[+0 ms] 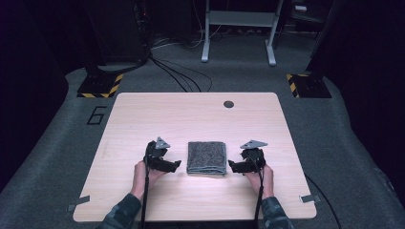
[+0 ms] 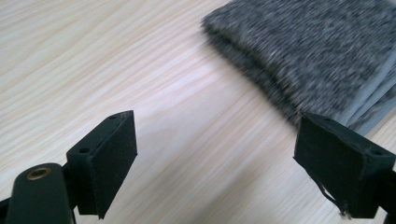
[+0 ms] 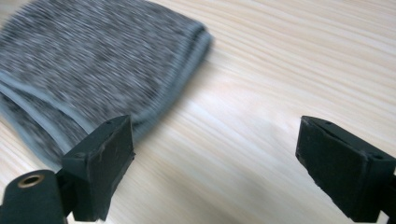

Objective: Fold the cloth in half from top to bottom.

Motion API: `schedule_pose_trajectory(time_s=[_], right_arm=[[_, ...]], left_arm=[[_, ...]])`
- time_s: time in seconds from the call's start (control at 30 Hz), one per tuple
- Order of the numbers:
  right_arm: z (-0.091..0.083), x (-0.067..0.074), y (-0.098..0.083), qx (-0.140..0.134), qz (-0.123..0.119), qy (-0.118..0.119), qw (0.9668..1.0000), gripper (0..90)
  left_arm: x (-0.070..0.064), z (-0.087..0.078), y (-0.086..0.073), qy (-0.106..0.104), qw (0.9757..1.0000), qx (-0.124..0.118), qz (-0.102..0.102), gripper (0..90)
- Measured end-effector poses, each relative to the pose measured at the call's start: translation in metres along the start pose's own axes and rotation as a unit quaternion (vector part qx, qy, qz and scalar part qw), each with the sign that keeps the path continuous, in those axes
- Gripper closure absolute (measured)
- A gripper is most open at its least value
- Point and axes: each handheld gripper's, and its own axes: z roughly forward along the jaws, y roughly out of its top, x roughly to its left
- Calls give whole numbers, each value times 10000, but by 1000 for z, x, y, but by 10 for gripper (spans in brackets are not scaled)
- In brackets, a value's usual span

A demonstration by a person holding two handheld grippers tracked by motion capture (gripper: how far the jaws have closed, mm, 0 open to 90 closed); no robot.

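A grey speckled cloth, folded into a small square, lies flat on the light wooden table. My left gripper sits just left of the cloth, jaws wide open and nothing between them. In the left gripper view the cloth lies at the upper right, its layered edge near the right pad, with my left gripper over bare wood. My right gripper is just right of the cloth, open and empty. The right gripper view has the cloth at the upper left, beside the left pad of my right gripper.
A round cable hole sits near the table's far edge. Beyond it stand a grey metal frame, floor cables and two hazard-striped bases. Tape tabs mark the near corners.
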Motion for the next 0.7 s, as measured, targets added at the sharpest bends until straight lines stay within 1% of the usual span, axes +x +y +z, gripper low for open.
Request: schedule_pose_trajectory(time_s=[0.03,0.07,0.1,0.13,0.2,0.23,0.27,0.3,0.37,0.4,0.43,0.47,0.5,0.57,0.6,0.63,0.67,0.7], right_arm=[[-4,-3,-4,9,145,-72,9999,111],[-7,-8,-8,28,103,-120,9999,110],[-10,-14,-13,31,116,-183,9998,111],[-14,-18,-18,32,170,-232,9996,110],[-20,-27,-28,84,296,-368,9988,110],[-22,-32,-33,86,363,-426,9984,110],[-25,-37,-38,88,403,-502,9979,111],[-28,-41,-43,104,428,-555,9975,111],[-32,-49,-51,128,482,-679,9964,109],[-33,-52,-55,171,577,-704,9957,106],[-34,-56,-59,165,599,-743,9953,106],[-35,-58,-62,169,661,-783,9946,104],[-36,-61,-65,176,639,-831,9943,101],[-37,-64,-69,192,748,-895,9930,96],[-37,-66,-72,163,723,-885,9933,94],[-37,-67,-73,119,742,-878,9933,94],[-38,-68,-75,82,802,-881,9928,92],[-38,-69,-76,57,803,-853,9931,87]], left_arm=[[3,-4,-4,59,10000,26,-32,123],[7,-8,-8,123,9999,48,-39,119],[11,-11,-13,168,9998,31,-113,115],[17,-16,-17,238,9996,105,-65,114],[25,-22,-27,352,9991,81,-228,108],[31,-26,-32,410,9988,141,-247,106],[34,-27,-38,487,9979,32,-437,105],[39,-30,-43,536,9973,100,-487,105],[46,-35,-54,678,9956,23,-648,102],[50,-38,-59,741,9948,26,-700,101],[53,-39,-64,812,9935,2,-792,100],[53,-39,-64,812,9935,2,-792,99],[58,-42,-71,892,9919,-19,-903,95],[61,-43,-77,953,9910,-5,-938,93],[62,-43,-79,962,9908,16,-955,90],[62,-43,-81,1003,9903,1,-958,89],[63,-44,-82,993,9902,49,-976,87],[63,-44,-82,993,9902,49,-976,86]])
